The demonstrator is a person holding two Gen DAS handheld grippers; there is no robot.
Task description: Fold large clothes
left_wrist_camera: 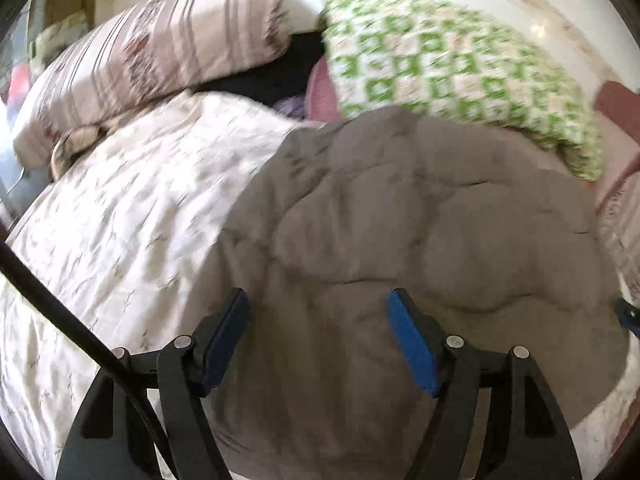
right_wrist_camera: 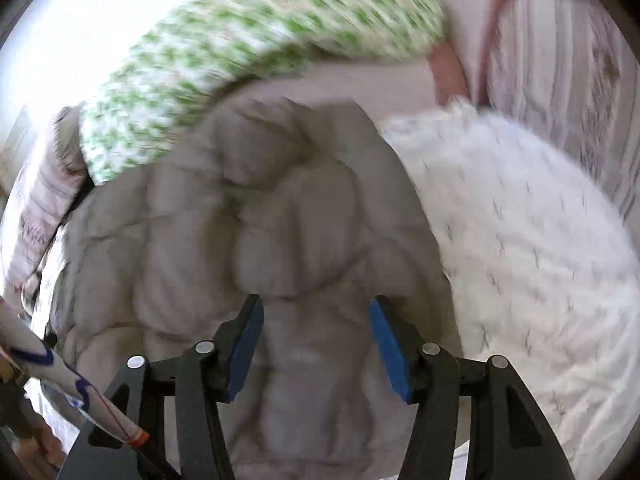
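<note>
A large grey-brown padded garment (left_wrist_camera: 400, 240) lies bunched on a bed; it also fills the middle of the right wrist view (right_wrist_camera: 260, 220). My left gripper (left_wrist_camera: 316, 300) is open and empty, its blue pads (left_wrist_camera: 412, 344) spread just above the garment's near part. My right gripper (right_wrist_camera: 316, 308) is open and empty too, its blue pads (right_wrist_camera: 390, 352) hovering over the garment's near edge. The tip of the right gripper (left_wrist_camera: 626, 314) shows at the right edge of the left wrist view. Both views are motion-blurred.
A white patterned quilt (left_wrist_camera: 120, 220) covers the bed, right of the garment in the right wrist view (right_wrist_camera: 520, 240). A green-and-white pillow (left_wrist_camera: 452, 72) and a striped pink pillow (left_wrist_camera: 160, 52) lie behind. A black cable (left_wrist_camera: 60, 312) crosses at left.
</note>
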